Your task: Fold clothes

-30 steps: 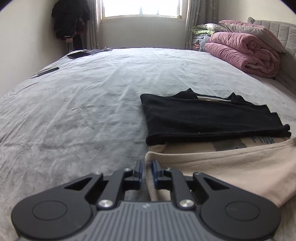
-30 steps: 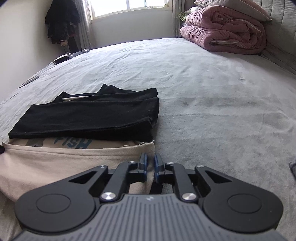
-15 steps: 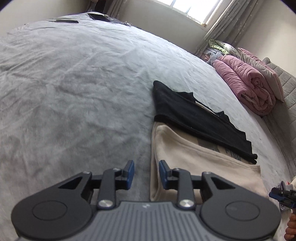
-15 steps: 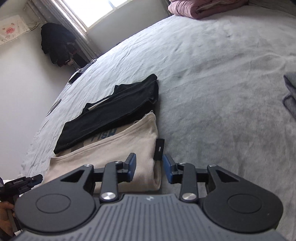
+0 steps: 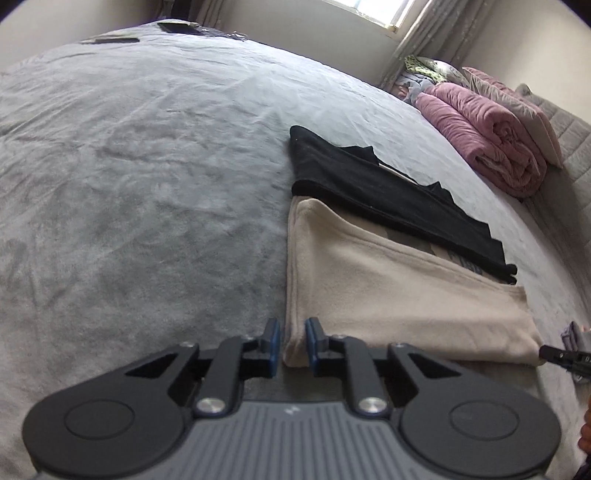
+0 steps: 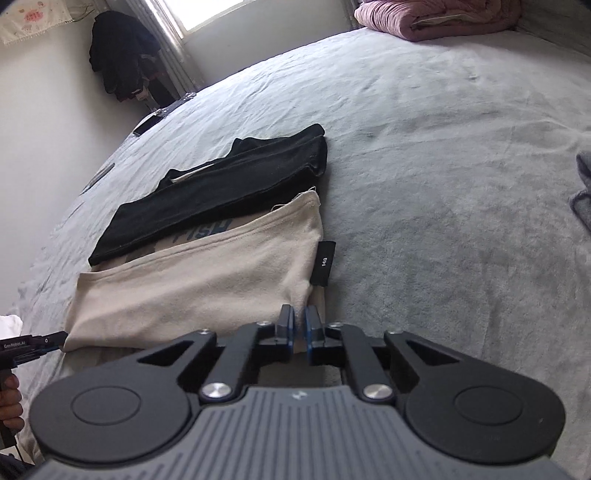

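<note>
1. Folded beige cotton T-shirt (image 5: 388,291) lying flat on the grey plush bed cover (image 5: 147,184), with a strip of blue printed lettering showing along its far edge.
2. Folded black knit garment (image 5: 384,195) resting just beyond the beige shirt, overlapping that far edge and covering part of the lettering.
3. Left gripper (image 5: 291,341) low over the near left corner of the beige shirt, blue-padded fingers apart, the corner's folded edge sitting between them; cannot tell whether the pads touch the cloth.
4. Right gripper (image 6: 299,321) at the near right corner of the same shirt (image 6: 207,280), fingers drawn close with only a narrow slit between; a bunched peak of beige fabric rising right at the tips, but cannot tell whether actually pinched.
5. Small black size label (image 6: 323,267) with white digits sticking out from the shirt's right edge, lying on the bed cover (image 6: 461,184) just beyond the right gripper.
6. Black garment (image 6: 221,192) seen from the right wrist as a long band, thick folded end toward the right.
7. Rolled pink quilt (image 5: 487,136) near the padded headboard, well apart from the clothes.
8. Dark clothing (image 6: 118,55) hanging in the room's corner beside the window.
9. Flat dark items (image 5: 181,27) at the bed's far edge, too small to identify.
</note>
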Demonstrator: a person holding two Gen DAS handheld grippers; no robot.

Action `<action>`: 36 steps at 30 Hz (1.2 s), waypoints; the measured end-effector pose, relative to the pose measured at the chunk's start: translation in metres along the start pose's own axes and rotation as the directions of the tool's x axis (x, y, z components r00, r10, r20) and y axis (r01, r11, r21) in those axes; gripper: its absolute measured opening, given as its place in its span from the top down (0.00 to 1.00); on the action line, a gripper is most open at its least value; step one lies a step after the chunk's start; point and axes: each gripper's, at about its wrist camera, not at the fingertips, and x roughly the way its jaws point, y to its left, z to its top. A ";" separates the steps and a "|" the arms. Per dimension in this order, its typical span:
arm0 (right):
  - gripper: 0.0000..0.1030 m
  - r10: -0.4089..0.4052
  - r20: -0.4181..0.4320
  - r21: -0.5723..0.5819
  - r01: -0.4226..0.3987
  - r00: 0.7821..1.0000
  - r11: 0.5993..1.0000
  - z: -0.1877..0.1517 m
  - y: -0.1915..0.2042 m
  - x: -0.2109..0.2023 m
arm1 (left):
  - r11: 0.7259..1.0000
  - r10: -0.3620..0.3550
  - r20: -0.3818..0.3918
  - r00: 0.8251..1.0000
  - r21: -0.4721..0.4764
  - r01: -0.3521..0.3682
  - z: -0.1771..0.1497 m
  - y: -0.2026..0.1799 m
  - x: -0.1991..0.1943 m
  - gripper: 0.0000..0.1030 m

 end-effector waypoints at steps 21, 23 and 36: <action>0.93 -0.020 -0.003 -0.066 0.019 1.000 0.998 0.001 0.001 -0.013 | 0.988 0.073 0.025 0.997 0.131 -0.075 0.002 -0.008 -0.008 0.94; 0.93 -0.025 -0.003 -0.064 0.025 1.000 0.998 0.004 0.001 -0.013 | 0.987 0.075 0.026 0.997 0.138 -0.078 0.001 -0.009 -0.007 0.94; 0.84 -0.107 0.112 -0.224 0.130 0.988 0.966 0.007 0.022 -0.019 | 0.946 0.171 0.145 0.975 0.251 -0.204 0.011 -0.023 -0.023 0.67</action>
